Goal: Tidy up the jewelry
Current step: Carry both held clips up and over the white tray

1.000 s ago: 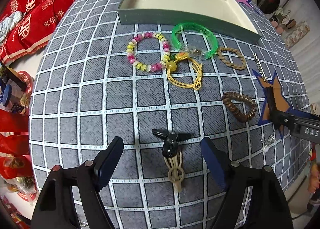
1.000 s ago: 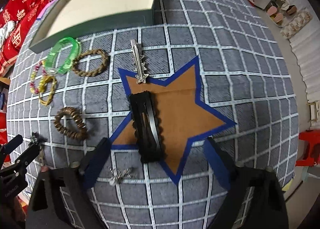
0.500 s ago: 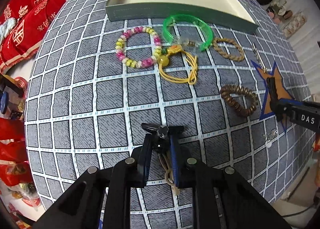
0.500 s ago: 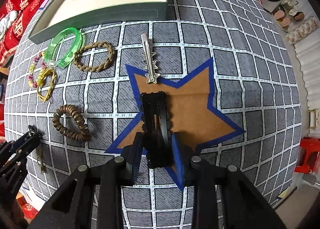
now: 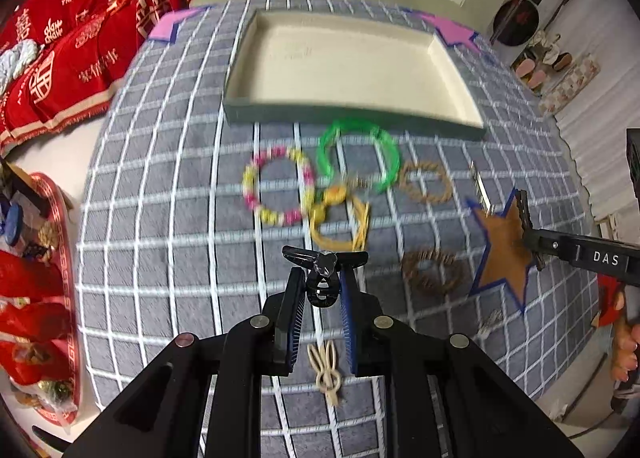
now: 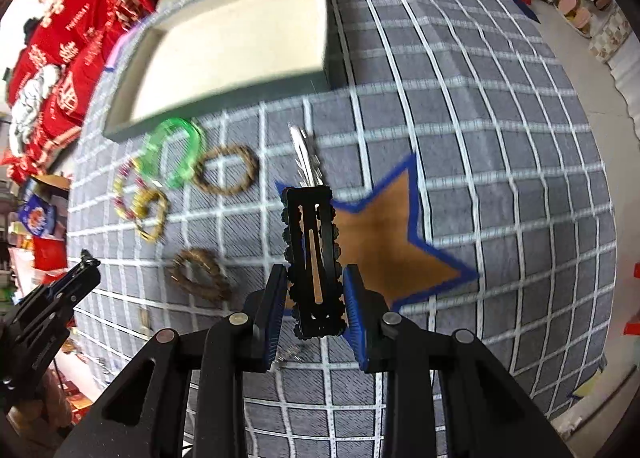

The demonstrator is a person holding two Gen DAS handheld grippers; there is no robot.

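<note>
Jewelry lies scattered on the grey checked table (image 5: pixel 160 217) below the shallow cream tray (image 5: pixel 352 113): a green plastic bangle (image 5: pixel 320 149), a pink-and-yellow bead bracelet (image 5: pixel 250 181) and a beige hair tie (image 5: pixel 326 372). The left gripper (image 5: pixel 320 298) pinches a small black claw clip (image 5: pixel 324 272) between its fingers. In the right wrist view, the right gripper (image 6: pixel 316 294) clamps a black scalloped snap clip (image 6: pixel 314 250), raised over the brown star mark (image 6: pixel 384 242), near a silver clip (image 6: pixel 306 155).
</note>
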